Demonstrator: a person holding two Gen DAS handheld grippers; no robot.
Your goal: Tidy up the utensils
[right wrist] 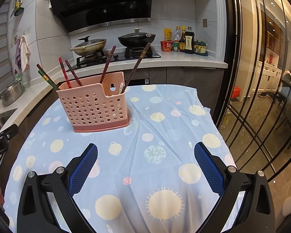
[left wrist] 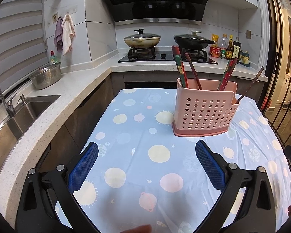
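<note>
The pink holder (left wrist: 204, 108) stands upper right of centre on the cloth (left wrist: 137, 136), chopsticks (left wrist: 181, 69) upright inside. No loose utensils show, so the sorting looks done. Left gripper (left wrist: 147, 151) and right gripper (right wrist: 145, 151) hover with jaws apart, empty.

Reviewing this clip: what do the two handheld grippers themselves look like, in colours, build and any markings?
Both match: the left gripper and right gripper have black angular finger arms with silver round bolts and triangular cut-outs. Their fingers carry blue pads with a fine grid texture. In the right wrist view, the left gripper's black body shows at the left edge with partial white lettering. No cables or sleeves are visible.
</note>
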